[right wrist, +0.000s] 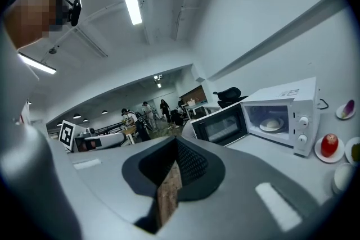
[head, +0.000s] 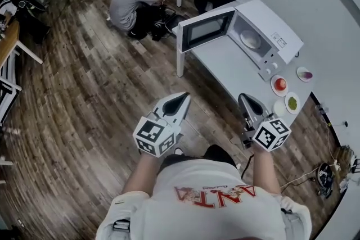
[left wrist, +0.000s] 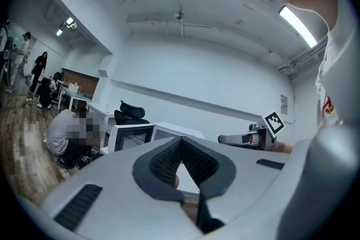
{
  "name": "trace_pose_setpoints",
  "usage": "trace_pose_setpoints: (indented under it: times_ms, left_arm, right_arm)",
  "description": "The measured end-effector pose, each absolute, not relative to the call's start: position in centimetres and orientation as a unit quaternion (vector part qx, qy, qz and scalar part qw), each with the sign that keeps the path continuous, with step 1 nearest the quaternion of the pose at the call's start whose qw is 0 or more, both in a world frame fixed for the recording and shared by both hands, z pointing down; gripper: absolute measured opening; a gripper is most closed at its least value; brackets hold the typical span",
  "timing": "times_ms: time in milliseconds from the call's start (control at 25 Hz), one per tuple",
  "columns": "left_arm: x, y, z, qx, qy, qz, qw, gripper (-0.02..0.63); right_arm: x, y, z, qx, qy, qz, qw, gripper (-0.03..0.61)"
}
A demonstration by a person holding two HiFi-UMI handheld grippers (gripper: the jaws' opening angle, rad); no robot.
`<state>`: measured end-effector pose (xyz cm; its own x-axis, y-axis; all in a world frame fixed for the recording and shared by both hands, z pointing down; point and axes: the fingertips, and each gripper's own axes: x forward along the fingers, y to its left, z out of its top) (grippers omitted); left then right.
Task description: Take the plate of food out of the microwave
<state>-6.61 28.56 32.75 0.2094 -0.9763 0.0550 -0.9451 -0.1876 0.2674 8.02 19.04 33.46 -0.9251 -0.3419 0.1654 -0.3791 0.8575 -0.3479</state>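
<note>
Left claw [head: 181, 99] and right claw [head: 246, 99], both closed and empty, hang over open floor [head: 101, 93] before the desk [head: 225, 64] edge. One plate of food [head: 250, 39] sits inside the open microwave [head: 270, 19]; three dishes [head: 279, 85] lie beside it.

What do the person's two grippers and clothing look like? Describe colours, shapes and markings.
The left gripper and right gripper are pale grey wedge-shaped shells whose fingers carry dark ribbed pads. Each bears a white cube with black square markers. The person wears a white short-sleeved T-shirt with red lettering.

The left gripper [head: 184, 96] and right gripper [head: 243, 97] are held out ahead, side by side and roughly level, jaws closed on nothing.
</note>
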Motion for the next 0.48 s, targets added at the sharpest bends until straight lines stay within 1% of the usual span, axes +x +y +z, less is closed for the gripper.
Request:
trace_pose_setpoints:
  times_ms: [280,480]
  left_arm:
    - [-10.3,25.8,34.0,0.764,-0.629,-0.063,0.131,0.009]
    - [-12.3,21.5,33.9,0.759,-0.635,-0.050,0.135,0.009]
  right_arm:
    - [4.3,15.4,34.8,0.193,-0.959,0.200,0.050,0.003]
    - [1.5,11.6,35.5,0.173,-0.961,0.213,0.041,0.003]
